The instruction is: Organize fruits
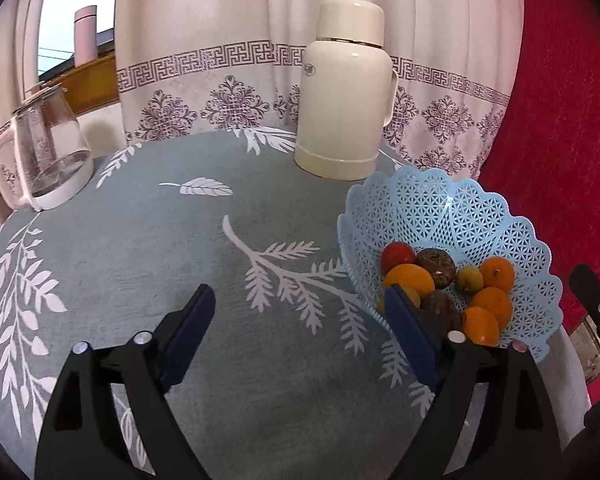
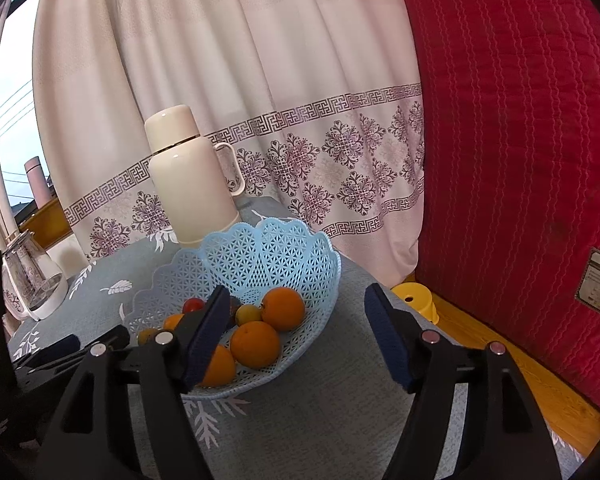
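Note:
A light blue lattice basket point(image 1: 460, 216) point(image 2: 268, 256) sits at the table's right edge. It holds several oranges point(image 1: 494, 304) point(image 2: 282, 308), a red tomato point(image 1: 398, 256) point(image 2: 193, 305), small yellow-green fruits point(image 1: 469, 279) point(image 2: 248, 314) and dark brown fruits point(image 1: 436, 266). My left gripper point(image 1: 300, 308) is open and empty above the tablecloth, its right finger in front of the basket's near left rim. My right gripper point(image 2: 296, 312) is open and empty, hovering near the basket's front right side. The left gripper point(image 2: 80, 344) also shows at the left of the right wrist view.
A cream thermos point(image 1: 344, 92) point(image 2: 192, 176) stands behind the basket. A glass kettle point(image 1: 48, 152) point(image 2: 32, 280) stands at the far left of the grey leaf-patterned tablecloth point(image 1: 180, 240). A curtain hangs behind; a red quilted cushion point(image 2: 520, 120) and a yellow stool point(image 2: 416, 300) lie right of the table.

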The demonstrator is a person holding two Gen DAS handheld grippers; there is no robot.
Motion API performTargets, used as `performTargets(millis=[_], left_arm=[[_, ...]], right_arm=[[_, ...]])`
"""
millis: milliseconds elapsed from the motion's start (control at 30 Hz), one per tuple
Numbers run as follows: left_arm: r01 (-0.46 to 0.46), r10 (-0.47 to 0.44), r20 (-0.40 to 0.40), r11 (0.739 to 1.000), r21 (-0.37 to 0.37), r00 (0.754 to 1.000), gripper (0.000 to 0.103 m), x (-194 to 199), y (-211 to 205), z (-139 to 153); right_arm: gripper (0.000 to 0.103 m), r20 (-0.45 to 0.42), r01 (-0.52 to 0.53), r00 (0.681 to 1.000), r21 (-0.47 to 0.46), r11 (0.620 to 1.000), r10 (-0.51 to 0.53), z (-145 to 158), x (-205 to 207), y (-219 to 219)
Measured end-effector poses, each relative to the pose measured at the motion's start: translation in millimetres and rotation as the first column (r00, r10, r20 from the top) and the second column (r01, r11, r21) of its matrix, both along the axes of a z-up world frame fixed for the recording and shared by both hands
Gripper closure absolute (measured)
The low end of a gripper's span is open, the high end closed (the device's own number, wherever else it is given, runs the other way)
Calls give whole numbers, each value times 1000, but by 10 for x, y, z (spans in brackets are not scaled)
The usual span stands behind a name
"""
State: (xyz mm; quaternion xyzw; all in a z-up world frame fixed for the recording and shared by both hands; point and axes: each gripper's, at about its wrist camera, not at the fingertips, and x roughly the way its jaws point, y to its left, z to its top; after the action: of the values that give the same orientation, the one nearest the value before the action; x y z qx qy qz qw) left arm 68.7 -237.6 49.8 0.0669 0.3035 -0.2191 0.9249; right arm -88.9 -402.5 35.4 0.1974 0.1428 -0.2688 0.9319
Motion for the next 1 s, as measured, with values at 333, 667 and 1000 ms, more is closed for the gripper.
performTargets(millis=[333, 667, 1000], left_arm=[[-8, 10, 53, 999, -37, 999, 7, -124, 135, 90], [-45, 49, 60, 997, -55, 997, 6, -101, 238, 125], [-25, 30, 95, 998, -54, 995, 3, -194, 217, 173]], right_arm=[[28, -14, 7, 1000, -30, 1000, -8, -2, 6, 53], [22, -40, -14, 999, -46, 999, 13, -7, -14, 132], [9, -60, -76, 996, -43, 996, 73, -24, -109, 255]])
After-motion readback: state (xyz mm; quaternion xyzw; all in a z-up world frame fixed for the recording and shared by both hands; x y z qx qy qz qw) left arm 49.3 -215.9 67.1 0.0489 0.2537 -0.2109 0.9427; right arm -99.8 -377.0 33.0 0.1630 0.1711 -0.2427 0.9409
